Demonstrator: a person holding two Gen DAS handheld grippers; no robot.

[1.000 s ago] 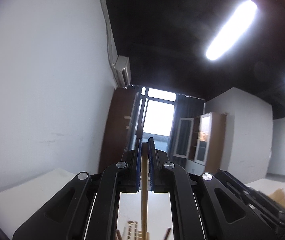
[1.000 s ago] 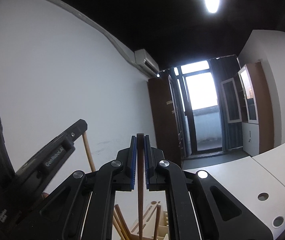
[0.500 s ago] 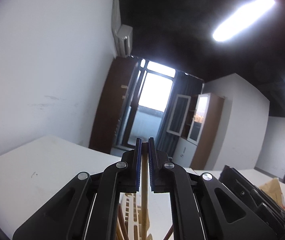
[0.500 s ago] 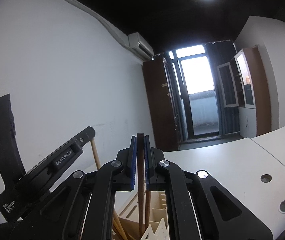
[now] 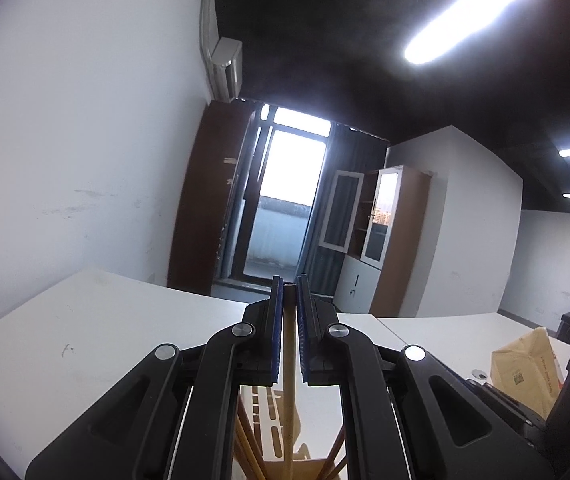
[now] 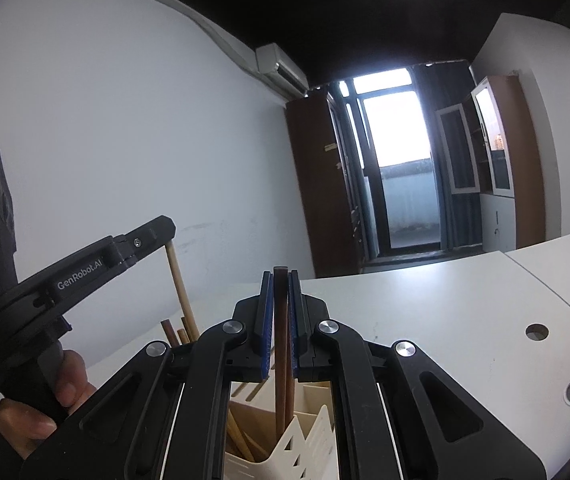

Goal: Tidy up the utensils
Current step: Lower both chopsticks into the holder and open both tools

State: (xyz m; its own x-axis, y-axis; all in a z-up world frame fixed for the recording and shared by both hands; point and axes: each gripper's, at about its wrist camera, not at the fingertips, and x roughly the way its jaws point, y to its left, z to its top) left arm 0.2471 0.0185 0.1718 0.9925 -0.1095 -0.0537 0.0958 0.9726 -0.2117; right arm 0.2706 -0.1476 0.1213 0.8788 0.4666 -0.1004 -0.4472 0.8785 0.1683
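While both grippers clench upright chopsticks, we judge right gripper (image 6: 281, 312) dark chopstick (image 6: 281, 360) directly above cream holder (image 6: 285, 452), lower centre; left gripper (image 5: 289, 316) light chopstick (image 5: 289, 380) likewise.

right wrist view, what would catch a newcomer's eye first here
Dead centre, the right gripper is shut on a dark brown chopstick standing upright over a cream slotted holder at the bottom edge. At the left, the left gripper, gripped by a hand, clamps a pale chopstick slanting down toward more sticks already in the holder.
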